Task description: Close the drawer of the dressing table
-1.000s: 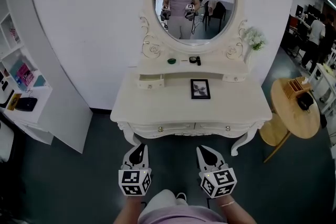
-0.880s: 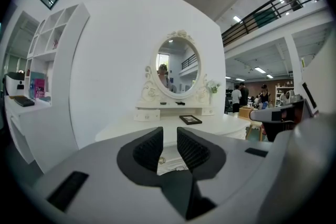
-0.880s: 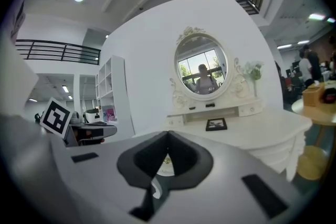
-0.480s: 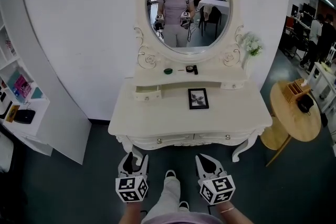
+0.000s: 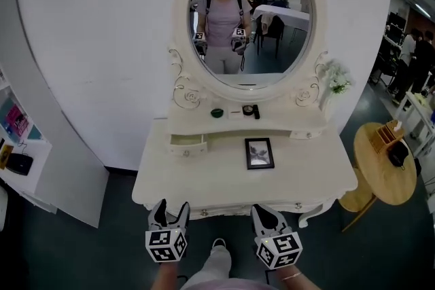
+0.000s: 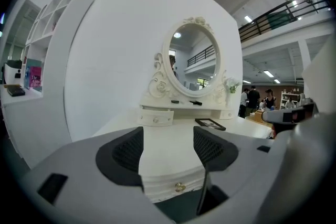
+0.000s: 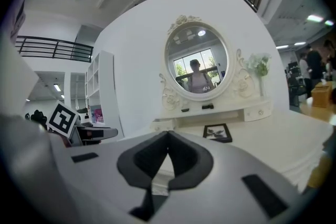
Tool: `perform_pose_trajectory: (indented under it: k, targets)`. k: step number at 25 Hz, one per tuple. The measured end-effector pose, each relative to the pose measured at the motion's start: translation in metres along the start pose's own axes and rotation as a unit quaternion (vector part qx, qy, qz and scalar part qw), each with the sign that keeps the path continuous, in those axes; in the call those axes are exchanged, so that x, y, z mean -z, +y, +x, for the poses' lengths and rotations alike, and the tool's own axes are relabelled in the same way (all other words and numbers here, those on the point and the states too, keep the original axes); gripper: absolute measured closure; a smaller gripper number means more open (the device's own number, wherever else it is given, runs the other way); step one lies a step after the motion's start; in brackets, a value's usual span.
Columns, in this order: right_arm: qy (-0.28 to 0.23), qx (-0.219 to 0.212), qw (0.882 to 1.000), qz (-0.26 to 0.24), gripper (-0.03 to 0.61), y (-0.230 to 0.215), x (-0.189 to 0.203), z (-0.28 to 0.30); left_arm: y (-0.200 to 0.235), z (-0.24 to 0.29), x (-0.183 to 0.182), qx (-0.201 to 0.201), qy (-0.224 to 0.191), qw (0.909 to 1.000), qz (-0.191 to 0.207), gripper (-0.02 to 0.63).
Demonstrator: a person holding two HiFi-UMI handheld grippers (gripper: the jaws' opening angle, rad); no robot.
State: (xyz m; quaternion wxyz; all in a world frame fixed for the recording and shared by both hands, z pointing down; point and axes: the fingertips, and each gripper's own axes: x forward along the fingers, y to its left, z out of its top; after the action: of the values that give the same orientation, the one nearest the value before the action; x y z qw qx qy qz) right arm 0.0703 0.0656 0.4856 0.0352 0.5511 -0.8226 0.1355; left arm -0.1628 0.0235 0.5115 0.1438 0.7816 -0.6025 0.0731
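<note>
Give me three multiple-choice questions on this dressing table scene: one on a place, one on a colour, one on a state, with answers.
1. Where does the picture frame lie?
A) on the dressing table top
B) hanging on the wall
C) on the floor

2. What colour is the dressing table?
A) black
B) white
C) red

3. How is the small upper left drawer?
A) pulled out
B) flush shut
C) taken out entirely

Answers:
1 A: it lies flat on the top, in front of the mirror.
2 B: top, legs and carved frame are all white.
3 A: its front juts forward, unlike the right drawer.
</note>
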Motion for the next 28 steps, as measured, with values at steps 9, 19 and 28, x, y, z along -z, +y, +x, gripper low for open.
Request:
perform_pose_trajectory:
  k: [9, 19, 28]
  targets:
    - [-0.007, 0.008, 1.000, -0.003, 0.577, -0.020, -0.035, 0.091, 0.033, 0.090, -0.038, 0.009, -0.001, 0.9999, 0.006, 0.331]
    - [-0.015, 0.036, 0.999, 0.000, 0.577, -0.042, -0.053, 0.145, 0.048, 0.154, -0.055, 0.025, 0.005, 0.9992, 0.029, 0.331]
    - [-0.006, 0.033, 0.999, -0.005, 0.577, -0.049, -0.057, 0.169, 0.049, 0.179, -0.055, 0.028, 0.011, 0.9988, 0.040, 0.333]
